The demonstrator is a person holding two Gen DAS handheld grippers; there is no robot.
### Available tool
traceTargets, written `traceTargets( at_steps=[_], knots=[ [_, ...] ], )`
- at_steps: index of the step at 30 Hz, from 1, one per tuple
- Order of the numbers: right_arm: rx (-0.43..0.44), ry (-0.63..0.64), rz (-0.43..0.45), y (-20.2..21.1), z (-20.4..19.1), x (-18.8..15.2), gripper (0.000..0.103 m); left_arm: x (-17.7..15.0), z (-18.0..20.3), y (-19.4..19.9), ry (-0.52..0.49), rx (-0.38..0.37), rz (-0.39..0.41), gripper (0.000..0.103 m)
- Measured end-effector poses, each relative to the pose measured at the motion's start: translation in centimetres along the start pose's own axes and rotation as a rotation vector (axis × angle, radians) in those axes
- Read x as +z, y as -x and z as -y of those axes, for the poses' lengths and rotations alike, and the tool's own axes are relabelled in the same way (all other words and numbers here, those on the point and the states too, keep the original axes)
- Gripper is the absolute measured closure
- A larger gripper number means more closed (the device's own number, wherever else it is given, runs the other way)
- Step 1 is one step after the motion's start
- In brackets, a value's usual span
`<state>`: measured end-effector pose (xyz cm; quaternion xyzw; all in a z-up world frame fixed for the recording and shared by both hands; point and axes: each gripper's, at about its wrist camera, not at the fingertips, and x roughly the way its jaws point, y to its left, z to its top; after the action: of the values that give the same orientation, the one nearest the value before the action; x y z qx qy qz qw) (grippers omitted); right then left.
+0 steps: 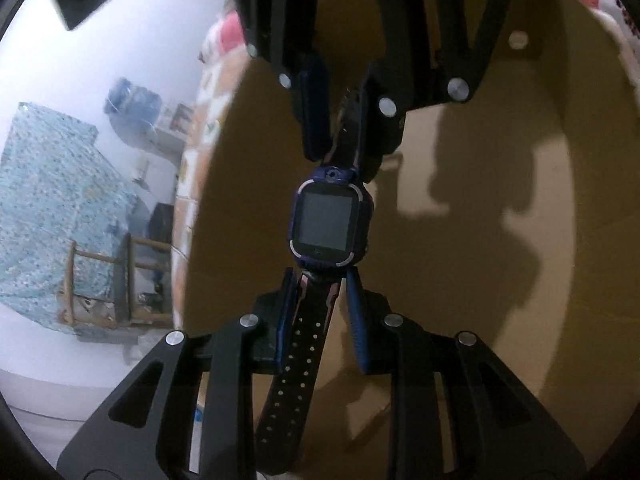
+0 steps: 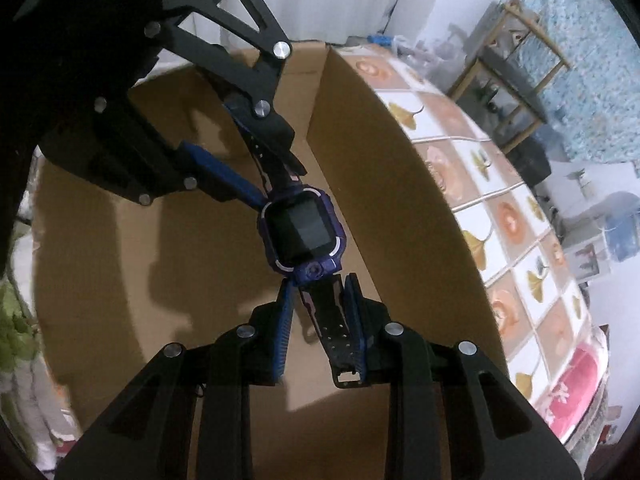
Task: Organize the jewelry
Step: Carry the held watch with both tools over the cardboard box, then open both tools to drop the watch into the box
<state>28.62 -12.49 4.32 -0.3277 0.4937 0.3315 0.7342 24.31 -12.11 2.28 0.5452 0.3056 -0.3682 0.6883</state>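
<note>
**Watch strung between both grippers, over the box**

Right now I have the left gripper (image 1: 320, 300) closed down to a narrow gap on the perforated black strap of the purple square-faced smartwatch (image 1: 326, 222); its blue pads pinch the strap just below the watch body, and the free tail of that strap runs back toward my camera. The right gripper (image 2: 320, 308) is likewise narrowed onto the opposite strap, the one ending in the buckle, pinching it right behind the small round camera bump on the case. Neither pair of jaws has room to spare; both straps are plainly held.

So the watch hangs taut between the two grippers, its long axis running straight from one set of jaws to the other, screen facing up at both cameras. Each gripper is equally near the case, one at each end; neither has the advantage.

Outward from there, the watch sits above the floor of the open brown cardboard box (image 2: 400, 168), clear of it as far as I can judge, with the box's right wall standing far right in the right wrist view. Beyond the wall lies the tiled leaf-pattern tablecloth (image 2: 500, 216).

I judge the coming move turns on lowering both ends together, keeping that axis level.
</note>
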Motion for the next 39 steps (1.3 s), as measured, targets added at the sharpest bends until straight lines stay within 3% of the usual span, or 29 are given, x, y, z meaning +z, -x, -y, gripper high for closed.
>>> traceTargets(
  at_steps=[3, 5, 6, 8, 14, 19, 22, 24, 26, 30, 33, 35, 39],
  knots=[
    [-0.026, -0.028, -0.017, -0.6, 0.4, 0.1, 0.076, -0.2, -0.3, -1.1, 0.014, -0.004, -0.026, 0.077],
    [-0.044, -0.049, -0.019, -0.6, 0.6, 0.1, 0.076, -0.2, -0.5, -0.7, 0.025, 0.002, -0.004, 0.07],
    [-0.047, -0.063, -0.019, -0.4, 0.7, 0.1, 0.076, -0.2, -0.6, -0.6, 0.036, 0.007, 0.0, 0.061],
    [-0.061, -0.078, -0.006, 0.3, 0.7, 0.0, 0.076, -0.2, -0.9, -0.1, 0.054, 0.011, 0.002, 0.059],
    [-0.134, -0.1, 0.065, 5.2, 0.2, -0.9, 0.074, -0.4, -2.1, 3.6, 0.139, 0.06, 0.04, 0.046],
    [-0.193, -0.199, 0.242, 13.4, -2.1, -3.5, 0.05, -2.3, -1.6, 11.0, 0.292, 0.109, 0.154, 0.028],
    [-0.214, -0.281, 0.385, 18.3, -6.4, -6.6, 0.033, -4.5, 0.7, 16.5, 0.43, 0.108, 0.247, 0.017],
    [-0.208, -0.316, 0.421, 19.3, -9.1, -8.2, 0.024, -6.0, 3.2, 18.6, 0.511, 0.108, 0.266, 0.017],
    [-0.172, -0.376, 0.432, 18.8, -13.2, -10.5, 0.017, -7.2, 6.2, 18.7, 0.606, 0.1, 0.228, 0.015],
    [-0.065, -0.588, 0.349, 13.6, -18.9, -14.8, 0.014, -9.4, 13.1, 16.3, 0.749, 0.068, 0.093, 0.015],
    [-0.032, -0.839, 0.183, 8.1, -21.0, -18.1, 0.014, -10.2, 17.4, 13.6, 0.889, 0.015, 0.029, 0.015],
    [-0.111, -0.97, 0.085, 5.8, -21.4, -20.0, 0.014, -10.7, 18.8, 12.4, 0.967, 0.003, 0.016, 0.015],
    [-0.18, -1.073, 0.054, 4.7, -21.3, -20.9, 0.014, -11.7, 18.9, 9.5, 1.113, -0.042, 0.007, 0.015]
  ],
)
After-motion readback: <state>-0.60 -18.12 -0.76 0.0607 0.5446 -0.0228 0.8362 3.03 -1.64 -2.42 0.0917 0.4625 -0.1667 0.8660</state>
